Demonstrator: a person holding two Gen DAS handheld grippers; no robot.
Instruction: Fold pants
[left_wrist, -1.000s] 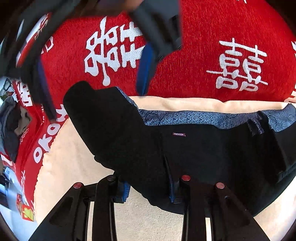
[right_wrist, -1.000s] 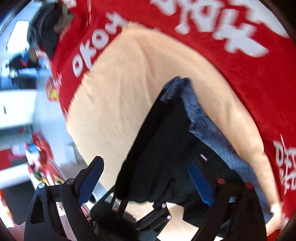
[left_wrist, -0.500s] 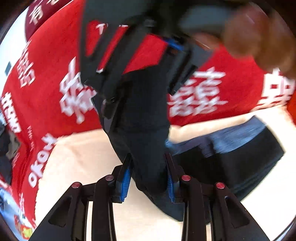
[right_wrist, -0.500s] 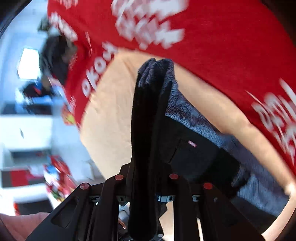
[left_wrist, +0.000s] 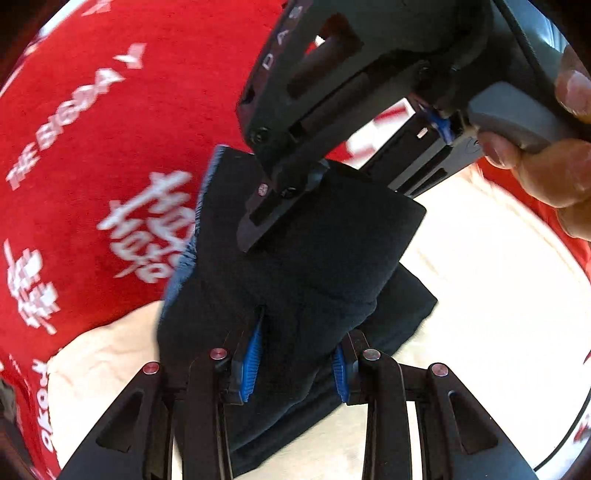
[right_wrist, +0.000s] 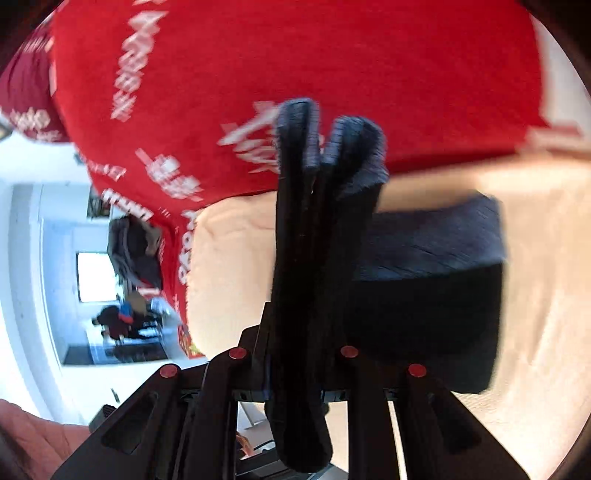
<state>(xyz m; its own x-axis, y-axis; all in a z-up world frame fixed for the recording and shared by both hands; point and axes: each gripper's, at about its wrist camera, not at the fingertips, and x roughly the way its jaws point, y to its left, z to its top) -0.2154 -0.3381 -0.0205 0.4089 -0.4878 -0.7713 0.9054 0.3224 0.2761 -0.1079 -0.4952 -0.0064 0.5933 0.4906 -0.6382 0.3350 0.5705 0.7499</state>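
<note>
The black pants (left_wrist: 325, 266) with a blue-grey lining are folded and partly lifted off the cream cloth (left_wrist: 480, 295). My left gripper (left_wrist: 295, 365) is shut on a thick fold of the pants between its blue pads. My right gripper (right_wrist: 295, 373) is shut on the far end of the same fold, which stands upright between its fingers. The right gripper also shows in the left wrist view (left_wrist: 332, 110), clamped on the top edge of the pants, with a hand on its handle. The rest of the pants (right_wrist: 436, 295) lies flat on the cloth.
A red cloth with white characters (left_wrist: 110, 147) covers the surface under the cream cloth. At the left of the right wrist view, a room with dark clothes (right_wrist: 136, 251) on a stand and a white wall shows beyond the table edge.
Both grippers closed on the pants and lifted one end, carrying it over the lying part. The right gripper moved close in front of the left one.
</note>
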